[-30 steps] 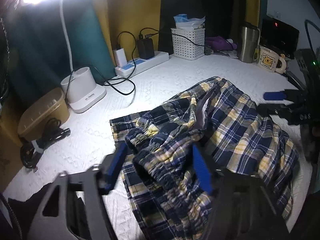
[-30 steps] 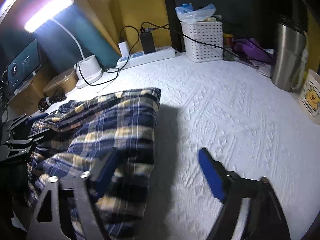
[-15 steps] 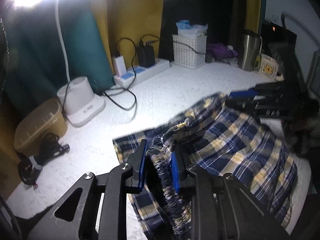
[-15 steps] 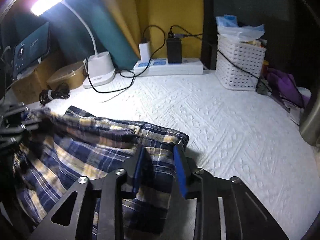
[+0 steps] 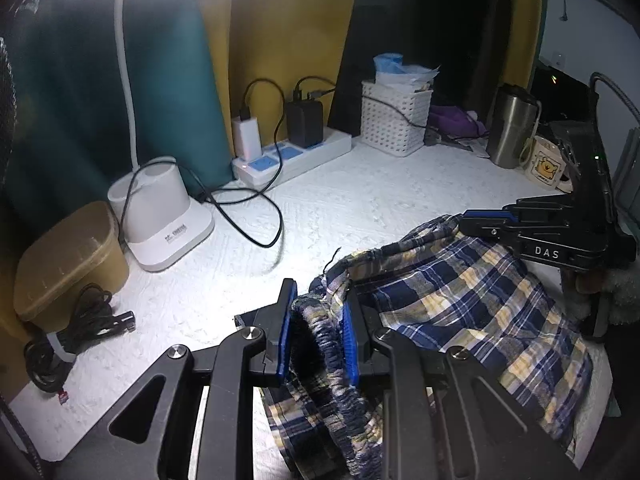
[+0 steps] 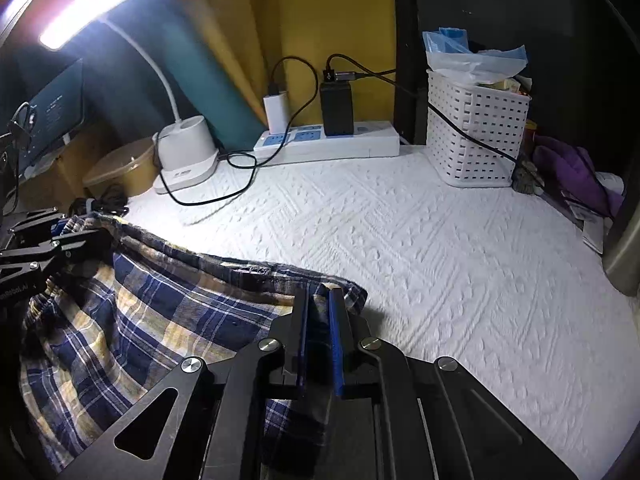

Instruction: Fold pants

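at the left edge of the white textured surface (image 5: 360, 200) sit a tan lidded box (image 5: 68, 260) and a coiled black cable (image 5: 76, 332), with a white lamp base (image 5: 164, 212) just beyond them and a power strip (image 5: 292, 156), white basket (image 5: 396, 120), steel tumbler (image 5: 512, 132) and bear mug (image 5: 546, 164) ranged along the far edge. the left gripper (image 5: 318, 332) has just closed narrow on the bunched waistband of the plaid pants (image 5: 460, 300), which lie heaped at the near edge of the surface. the right gripper (image 6: 320, 332) has just closed nearly flat, pinching the pants' far corner, so the cloth's top edge runs between the two tools.
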Motion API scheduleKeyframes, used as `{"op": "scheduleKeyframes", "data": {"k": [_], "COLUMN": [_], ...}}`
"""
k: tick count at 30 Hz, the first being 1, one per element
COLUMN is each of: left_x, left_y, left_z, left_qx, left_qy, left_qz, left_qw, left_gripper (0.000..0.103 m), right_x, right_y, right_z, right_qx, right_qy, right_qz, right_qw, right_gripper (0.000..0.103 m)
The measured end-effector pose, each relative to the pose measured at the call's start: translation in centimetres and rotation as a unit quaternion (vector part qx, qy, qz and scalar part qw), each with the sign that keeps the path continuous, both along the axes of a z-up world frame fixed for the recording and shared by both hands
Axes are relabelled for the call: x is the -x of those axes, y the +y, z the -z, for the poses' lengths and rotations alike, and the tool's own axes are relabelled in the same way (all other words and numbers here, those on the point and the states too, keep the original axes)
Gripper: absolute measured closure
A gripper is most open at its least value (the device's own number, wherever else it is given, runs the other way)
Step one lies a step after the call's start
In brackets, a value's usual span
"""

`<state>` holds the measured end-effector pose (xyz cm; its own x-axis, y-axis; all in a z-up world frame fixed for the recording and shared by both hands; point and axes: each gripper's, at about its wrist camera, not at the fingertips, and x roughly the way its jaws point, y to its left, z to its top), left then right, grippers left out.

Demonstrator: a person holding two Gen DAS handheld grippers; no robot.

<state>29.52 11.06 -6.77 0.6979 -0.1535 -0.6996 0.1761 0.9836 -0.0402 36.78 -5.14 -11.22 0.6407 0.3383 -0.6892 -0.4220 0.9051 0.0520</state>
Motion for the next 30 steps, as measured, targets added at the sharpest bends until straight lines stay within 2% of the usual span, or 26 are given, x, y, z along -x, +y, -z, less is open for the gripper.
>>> {"op": "scheduleKeyframes", "data": {"k": [5, 9, 13, 16, 21, 24, 27, 30], "left_x": [-0.8, -1.7, -1.9, -2.1, -1.6, -1.2, -0.4, 0.4], "left_y": [0.1, 0.4, 1.3, 2.6, 3.1, 3.2, 3.4, 3.8], "left_z": [1.5, 3.3, 4.0, 4.6, 3.6, 2.1, 0.5, -0.7], "left_qx": [-0.008, -0.014, 0.004, 0.034, 0.032, 0.045, 0.041, 0.043], "left_qy": [0.020, 0.044, 0.048, 0.061, 0.049, 0.029, 0.014, -0.004], "left_qz": [-0.002, -0.012, -0.005, -0.018, -0.043, -0.045, -0.054, -0.067], "left_qw": [0.9998, 0.9989, 0.9988, 0.9974, 0.9973, 0.9976, 0.9976, 0.9968], "left_gripper": [0.082, 0.079, 0.077, 0.071, 0.069, 0.069, 0.069, 0.069], "right_x": [-0.7, -1.4, -1.8, -2.0, -1.8, -1.5, -0.8, 0.4], "right_y": [1.1, 1.5, 1.7, 1.5, 1.3, 0.7, -0.1, -1.2], "right_z": [0.7, 1.4, 1.9, 1.9, 1.6, 0.9, -0.1, -0.8], "right_qx": [0.037, 0.041, 0.048, 0.047, 0.043, 0.026, 0.021, 0.022], "right_qy": [-0.010, -0.005, 0.003, 0.006, 0.007, 0.012, 0.007, 0.000], "right_qz": [0.007, 0.010, 0.005, 0.008, 0.018, 0.028, 0.039, 0.058], "right_qw": [0.999, 0.999, 0.999, 0.999, 0.999, 0.999, 0.999, 0.998], "right_gripper": [0.093, 0.093, 0.093, 0.093, 0.092, 0.086, 0.079, 0.054]}}
